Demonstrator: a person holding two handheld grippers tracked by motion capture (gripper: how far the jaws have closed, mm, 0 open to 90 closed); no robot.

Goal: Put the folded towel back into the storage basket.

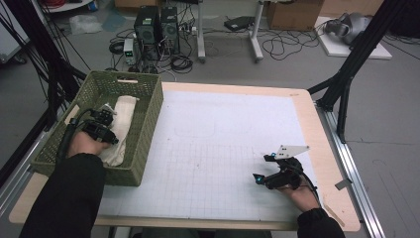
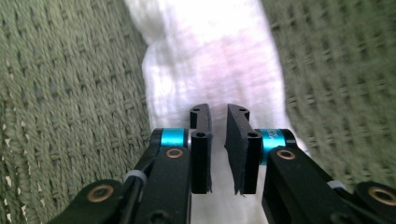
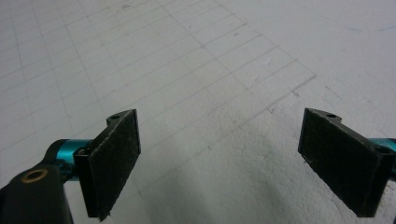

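Up on the high view, the left gripper [image 1: 101, 130] sits down inside the green woven plastic basket [image 1: 148, 124] at the counter's [image 1: 317, 124] left edge, right over the white folded cloth [image 1: 124, 119] that lies along the basket's floor. The right gripper [image 1: 270, 171] rests well apart on the white gridded mat [image 1: 223, 148], near its right front corner.

Then the left gripper view: the left gripper [image 2: 218, 140] has its jaws nearly together, a narrow gap between the pads and nothing pinched in it; the cloth [image 2: 210, 60] lies just beyond the tips, flanked by basket weave [image 2: 70, 93].

On the right gripper view, the right gripper [image 3: 219, 158] stands wide open and empty above the mat [image 3: 210, 70].

What could go wrong, to my eye: with the gap this small, a lift could leave the cloth behind, or snag a single layer and drag it unfolded over the basket's wall.
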